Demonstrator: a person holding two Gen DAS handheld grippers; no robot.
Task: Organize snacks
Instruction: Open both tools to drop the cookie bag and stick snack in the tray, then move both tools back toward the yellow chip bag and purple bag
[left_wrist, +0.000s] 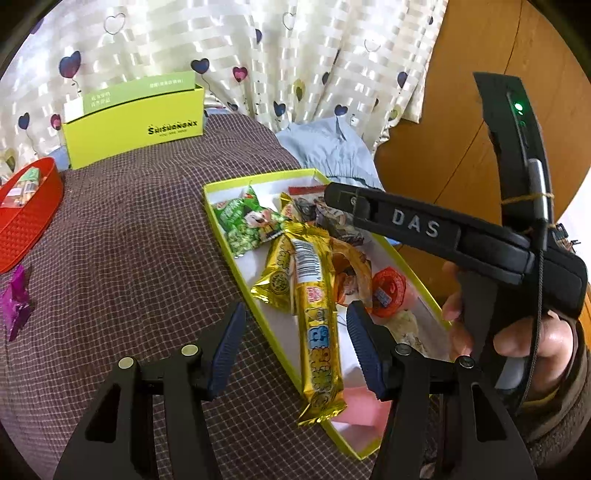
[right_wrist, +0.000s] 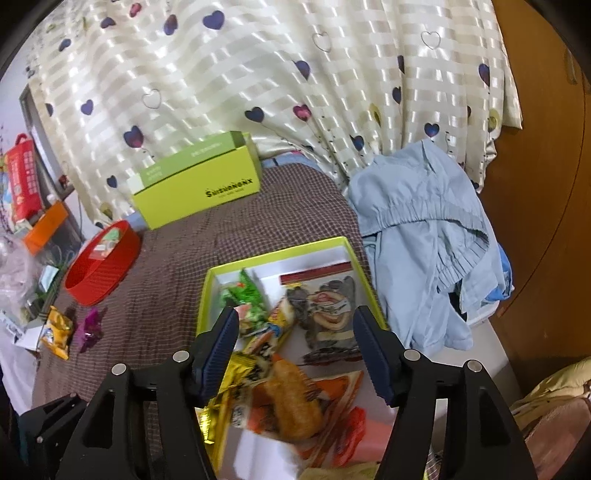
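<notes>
Left wrist view, gold snack bar (left_wrist: 318, 325) between parted left jaws, over tray rim (left_wrist: 236, 258), right jaws parted

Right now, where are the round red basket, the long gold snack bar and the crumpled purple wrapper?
Round red basket (right_wrist: 96, 284): right wrist view, on its ribbed outer wall.
Long gold snack bar (left_wrist: 318, 325): left wrist view, mid-length on its wrapper.
Crumpled purple wrapper (left_wrist: 16, 301): left wrist view, on its foil middle.

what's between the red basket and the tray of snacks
Only bare checked cloth, seen in the right wrist view, lies between the red basket and the snack tray. A purple wrapper lies off to the side.
</notes>
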